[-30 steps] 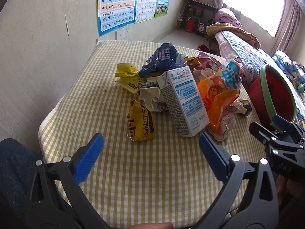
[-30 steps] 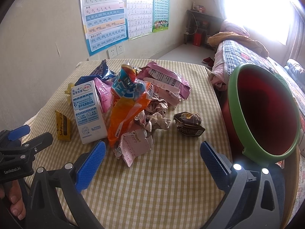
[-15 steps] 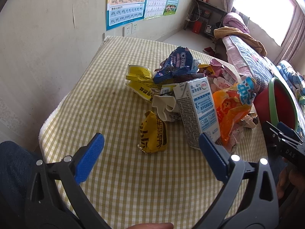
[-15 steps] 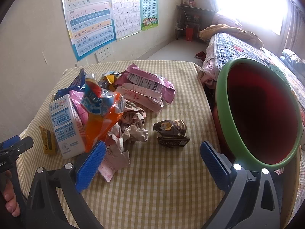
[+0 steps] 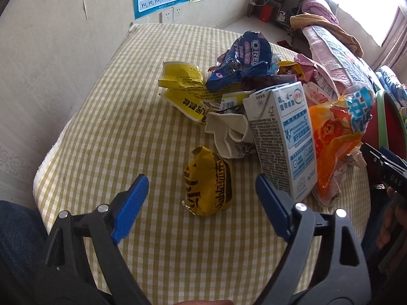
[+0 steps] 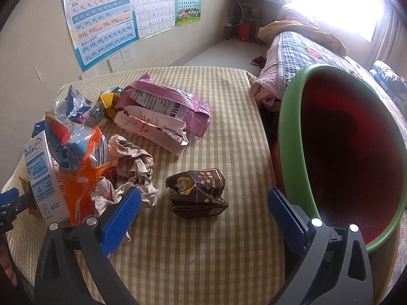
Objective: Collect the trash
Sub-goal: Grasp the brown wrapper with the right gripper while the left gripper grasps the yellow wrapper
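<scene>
The left gripper point(image 5: 202, 193) was closing, jaws wide around the yellow wrapper point(image 5: 208, 181), not yet pinching — best squeezed mid-body. The right gripper point(image 6: 203, 204) stood spread before the brown packet point(image 6: 197, 194), bin point(image 6: 292, 137) alongside. Checked tablecloth point(image 5: 114, 117), wall posters point(image 6: 101, 17) — a bedroom.

a home bedroom: quilted bed point(image 6: 313, 58), pinyin wall charts point(image 6: 101, 23), checked tablecloth point(image 6: 203, 241).

- Left gripper point(image 5: 201, 198): jaws closing, small yellow wrapper point(image 5: 208, 181) between them, untouched; milk carton point(image 5: 282, 137) crowds right fingertip; bare tablecloth point(image 5: 106, 127) left.
- Right gripper point(image 6: 203, 203): brown crushed packet point(image 6: 197, 194) between wide jaws; crumpled paper point(image 6: 132, 167) at left fingertip, green-rimmed bin point(image 6: 292, 137) close right.
</scene>
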`<state>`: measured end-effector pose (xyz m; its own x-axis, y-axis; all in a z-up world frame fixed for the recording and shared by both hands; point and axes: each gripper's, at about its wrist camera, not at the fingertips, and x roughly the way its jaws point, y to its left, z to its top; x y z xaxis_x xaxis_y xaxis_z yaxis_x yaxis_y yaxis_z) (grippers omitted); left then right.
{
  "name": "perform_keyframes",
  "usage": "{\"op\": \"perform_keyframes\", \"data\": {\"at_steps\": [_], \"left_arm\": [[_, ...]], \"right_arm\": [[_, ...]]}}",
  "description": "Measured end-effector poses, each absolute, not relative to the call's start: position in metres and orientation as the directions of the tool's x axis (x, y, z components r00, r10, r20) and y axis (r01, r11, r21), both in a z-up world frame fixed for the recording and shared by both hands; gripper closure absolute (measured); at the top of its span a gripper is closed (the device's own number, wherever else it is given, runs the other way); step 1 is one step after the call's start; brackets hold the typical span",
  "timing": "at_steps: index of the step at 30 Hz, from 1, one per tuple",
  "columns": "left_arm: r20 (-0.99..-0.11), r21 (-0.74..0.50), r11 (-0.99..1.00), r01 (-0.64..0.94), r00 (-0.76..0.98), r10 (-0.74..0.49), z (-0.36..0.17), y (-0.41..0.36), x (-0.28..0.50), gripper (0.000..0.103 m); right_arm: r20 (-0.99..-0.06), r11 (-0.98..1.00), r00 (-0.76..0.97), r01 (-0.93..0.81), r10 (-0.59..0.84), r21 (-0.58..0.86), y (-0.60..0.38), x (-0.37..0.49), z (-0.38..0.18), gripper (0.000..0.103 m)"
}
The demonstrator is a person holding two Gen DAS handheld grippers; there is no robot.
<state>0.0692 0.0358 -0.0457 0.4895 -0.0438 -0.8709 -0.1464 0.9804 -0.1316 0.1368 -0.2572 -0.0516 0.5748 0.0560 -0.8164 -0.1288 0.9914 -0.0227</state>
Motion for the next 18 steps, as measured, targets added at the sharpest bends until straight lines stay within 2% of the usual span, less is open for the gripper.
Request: {"op": "perform_keyframes", "data": {"at_steps": [6,8,9,11,13,14,18], "left_arm": [[-0.874,-0.141,0.979,-0.149,0.483,-0.053,-0.057,0.039,0.073,0.029],[-0.877,-0.148,0.978,-0.149,0.477,-0.060,-0.060,0.041,0.074,0.036],[-0.878,-0.151,0.978,-0.147,0.475,-0.064,-0.062,0.041,0.075,0.038],[-0.881,-0.153,0.978,-0.139,0.467,-0.072,-0.066,0.040,0.075,0.050],[-0.884,-0.152,0.980,-0.131,0.461,-0.076,-0.068,0.039,0.075,0.056],[-0.884,-0.151,0.980,-0.127,0.462,-0.076,-0.068,0.037,0.074,0.061],[-0.880,-0.150,0.981,-0.124,0.468,-0.075,-0.068,0.037,0.070,0.068]], "right_arm": [[-0.844,0.994,0.532,-0.111,0.066,0.008,-0.264,0.148,-0.065,0.014],[-0.855,0.994,0.513,-0.109,0.073,0.020,-0.266,0.150,-0.071,0.021],[-0.859,0.994,0.505,-0.109,0.081,0.030,-0.267,0.151,-0.073,0.027],[-0.859,0.992,0.502,-0.118,0.098,0.044,-0.267,0.150,-0.074,0.036],[-0.864,0.990,0.491,-0.125,0.115,0.061,-0.267,0.150,-0.076,0.044],[-0.865,0.989,0.487,-0.130,0.122,0.066,-0.267,0.149,-0.077,0.047],[-0.860,0.987,0.493,-0.145,0.131,0.067,-0.268,0.143,-0.075,0.050]]}}
